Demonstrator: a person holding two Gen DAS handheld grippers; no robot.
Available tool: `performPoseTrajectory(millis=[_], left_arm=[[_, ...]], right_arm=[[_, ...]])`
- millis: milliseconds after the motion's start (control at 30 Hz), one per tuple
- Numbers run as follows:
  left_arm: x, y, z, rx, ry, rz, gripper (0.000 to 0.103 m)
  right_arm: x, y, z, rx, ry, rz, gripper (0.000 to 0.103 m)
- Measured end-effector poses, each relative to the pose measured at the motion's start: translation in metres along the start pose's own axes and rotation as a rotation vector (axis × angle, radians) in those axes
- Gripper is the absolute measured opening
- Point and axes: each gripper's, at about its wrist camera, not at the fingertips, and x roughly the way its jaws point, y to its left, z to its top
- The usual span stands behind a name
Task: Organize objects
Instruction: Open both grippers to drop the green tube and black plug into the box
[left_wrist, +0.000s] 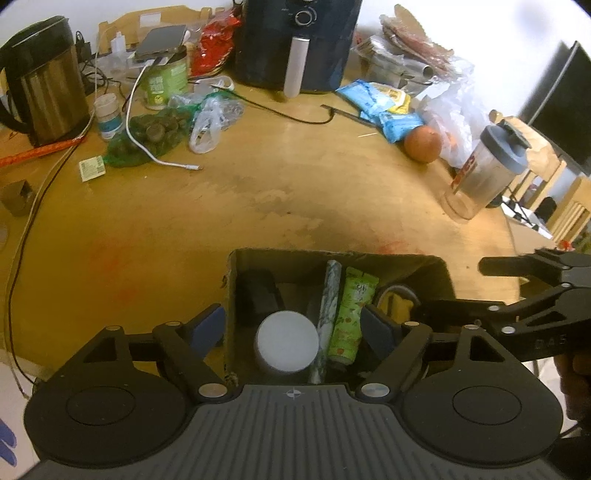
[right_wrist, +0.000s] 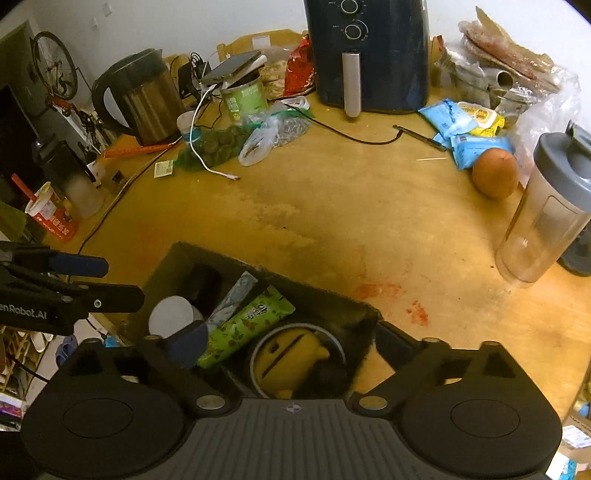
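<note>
The round yellow wooden bench carries everything, with clutter along its far edge and a bare middle. The dark blue air fryer stands at the back, the steel electric kettle to its left, and the clear shaker bottle with a grey lid at the right edge. Nearest the cameras sits the open brown cardboard box, which already holds a white round-lidded jar, a marbled grey stick pack, a green printed pouch and a grey-rimmed tin with something yellow inside.

The left tongs stand wide, one finger outside the box's left wall and one inside, gripping nothing. The right tongs are also wide, straddling the box's right corner over the tin, with nothing pressed between the pads.

By my reading, 1 sorting step has ended with items released into the box. The next move probably calls for lifting both tongs clear and reaching across the bare middle for a loose item, perhaps the orange round fruit or the blue snack packets.

A dark block in the box's far left corner is too shadowed to name, the tin's contents are unclear, and the box's near wall is hidden behind the tongs' bodies.
</note>
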Motion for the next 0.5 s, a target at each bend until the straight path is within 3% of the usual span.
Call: performPoseTrajectory(millis=[200, 267, 500], left_arm=[[0.001, -0.001, 0.001, 0.001, -0.005, 0.024, 0.092], [0.001, -0.004, 0.002, 0.019, -0.004, 0.042, 0.103], [-0.009, -0.02, 0.012, 0.128, -0.131, 0.124, 0.103]], right_arm=[[-0.002, -0.003, -0.001, 0.008, -0.002, -0.023, 0.103], [-0.002, -0.004, -0.001, 0.017, 0.0, -0.027, 0.103], [-0.015, -0.004, -0.004, 0.014, -0.084, -0.081, 0.103]])
